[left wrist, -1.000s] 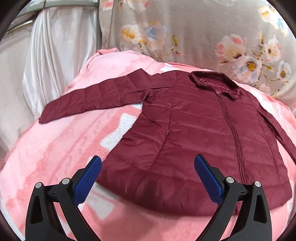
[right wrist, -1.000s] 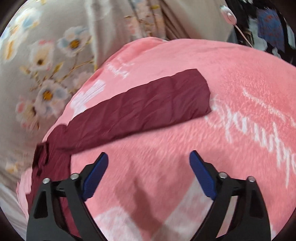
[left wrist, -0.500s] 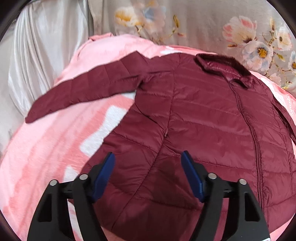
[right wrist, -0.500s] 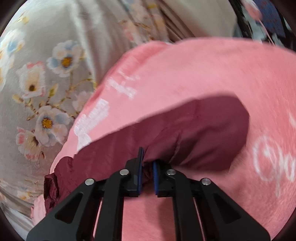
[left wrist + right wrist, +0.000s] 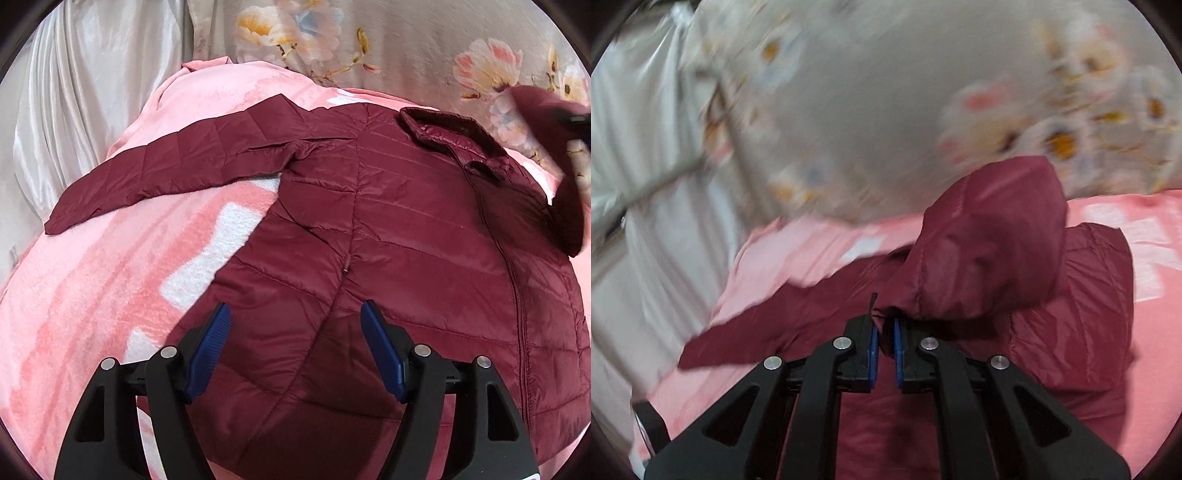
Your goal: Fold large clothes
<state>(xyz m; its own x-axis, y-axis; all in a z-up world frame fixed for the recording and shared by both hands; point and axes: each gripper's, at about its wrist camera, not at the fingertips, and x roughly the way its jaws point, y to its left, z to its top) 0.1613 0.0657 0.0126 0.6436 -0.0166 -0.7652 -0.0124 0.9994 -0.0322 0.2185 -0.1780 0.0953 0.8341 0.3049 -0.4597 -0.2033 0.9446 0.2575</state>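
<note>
A maroon quilted jacket [image 5: 388, 229] lies face up on the bed, zipper closed, collar [image 5: 454, 136] at the far side. One sleeve [image 5: 177, 173] stretches out flat to the left. My left gripper [image 5: 296, 306] hovers open over the jacket's lower front, with nothing pinched between its blue pads. My right gripper [image 5: 885, 325] is shut on the cuff of the other sleeve [image 5: 990, 243], which hangs lifted above the jacket body. That raised sleeve [image 5: 569, 206] and a hand [image 5: 581, 166] show at the right edge of the left wrist view. The right wrist view is blurred.
A pink and white fleece blanket [image 5: 92, 295] covers the bed under the jacket. Floral grey fabric [image 5: 406, 44] rises behind the bed. A white satin curtain [image 5: 74, 92] hangs at the far left.
The right gripper closed on the sleeve cuff, lifted it off the blanket and swung it over toward the jacket body. The left gripper narrowed and moved closer over the jacket's lower front.
</note>
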